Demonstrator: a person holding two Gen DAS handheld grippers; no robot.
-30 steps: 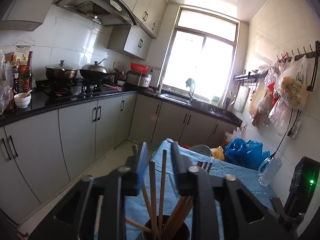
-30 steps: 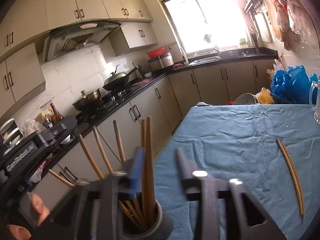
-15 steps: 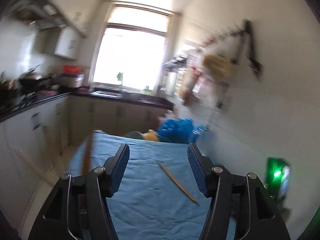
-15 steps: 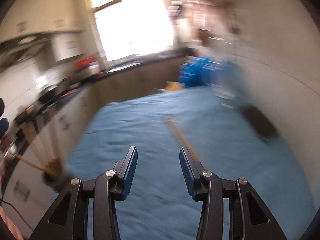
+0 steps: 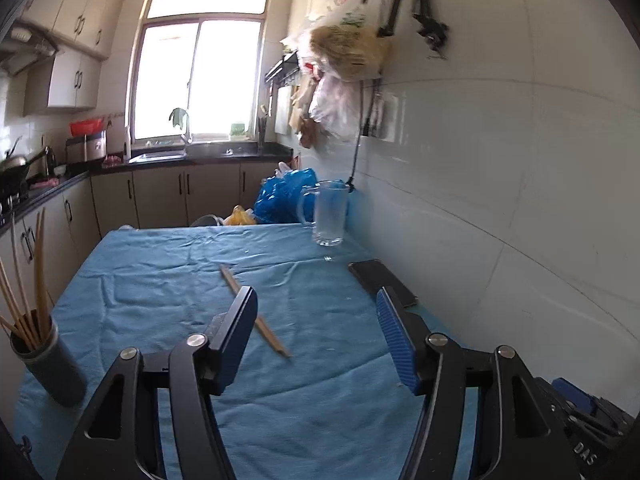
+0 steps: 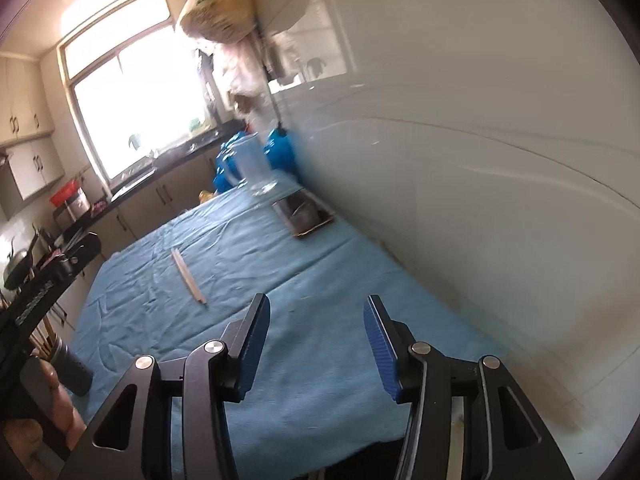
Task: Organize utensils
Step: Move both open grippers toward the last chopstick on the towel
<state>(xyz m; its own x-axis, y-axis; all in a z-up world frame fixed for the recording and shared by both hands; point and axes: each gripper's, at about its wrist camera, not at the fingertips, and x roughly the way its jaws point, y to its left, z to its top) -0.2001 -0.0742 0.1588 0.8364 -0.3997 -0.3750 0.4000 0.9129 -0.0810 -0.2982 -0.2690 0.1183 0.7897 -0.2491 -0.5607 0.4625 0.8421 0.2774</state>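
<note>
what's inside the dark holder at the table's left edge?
The holder has a bundle of wooden chopsticks standing in it, fanned out above the rim. Its wall is opaque, so their lower ends and anything else inside are hidden. Another pair of chopsticks lies loose on the blue cloth.

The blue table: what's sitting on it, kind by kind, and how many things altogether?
Dark holder full of chopsticks: 1
Loose chopstick pair lying flat: 1
Clear glass mug: 1
Dark phone by the wall: 1
Total: 4 on the blue cloth
</note>
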